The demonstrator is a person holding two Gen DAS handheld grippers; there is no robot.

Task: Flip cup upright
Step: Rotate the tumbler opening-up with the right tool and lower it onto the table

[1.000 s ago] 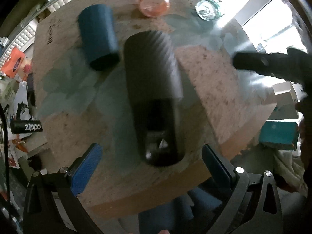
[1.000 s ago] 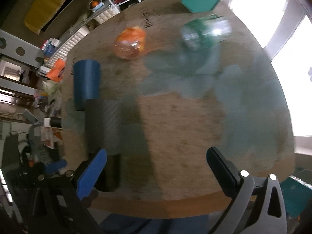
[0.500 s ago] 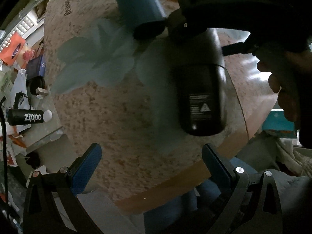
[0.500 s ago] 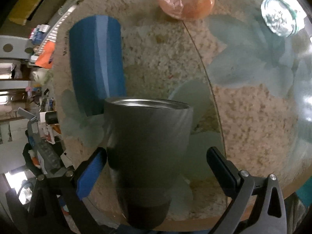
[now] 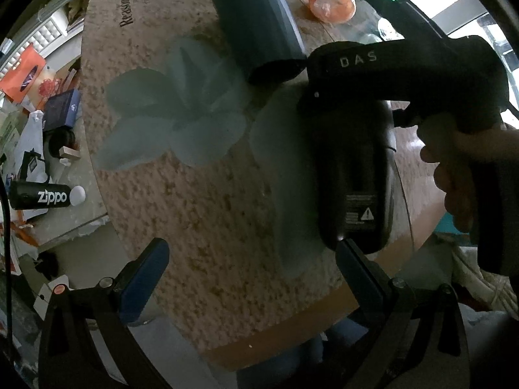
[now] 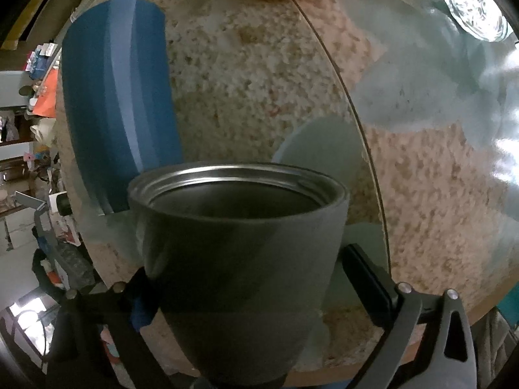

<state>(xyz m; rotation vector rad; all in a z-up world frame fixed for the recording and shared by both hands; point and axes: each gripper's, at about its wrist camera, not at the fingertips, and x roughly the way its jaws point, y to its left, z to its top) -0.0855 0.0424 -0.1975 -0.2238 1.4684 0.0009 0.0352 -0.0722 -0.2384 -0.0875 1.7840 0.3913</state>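
A dark grey tumbler [image 6: 240,259] with a steel rim lies on its side on the round table [image 5: 201,201]. In the right wrist view its open mouth faces away from me. My right gripper [image 6: 246,285] has closed in around its body; the left finger is hidden behind it and the right finger [image 6: 366,275] is at its side. In the left wrist view the tumbler [image 5: 356,178] lies under the right gripper's black body [image 5: 405,74]. My left gripper [image 5: 253,272] is open and empty over the table's near edge.
A blue cup [image 6: 116,120] lies on its side beside the tumbler, also in the left wrist view [image 5: 259,29]. An orange cup [image 5: 331,3] and a clear glass [image 6: 476,9] lie farther back. Clutter and a Zippo can [image 5: 42,196] sit left of the table.
My right gripper moved in over the tumbler and narrowed around it. The left gripper pulled back to the left and stayed open.
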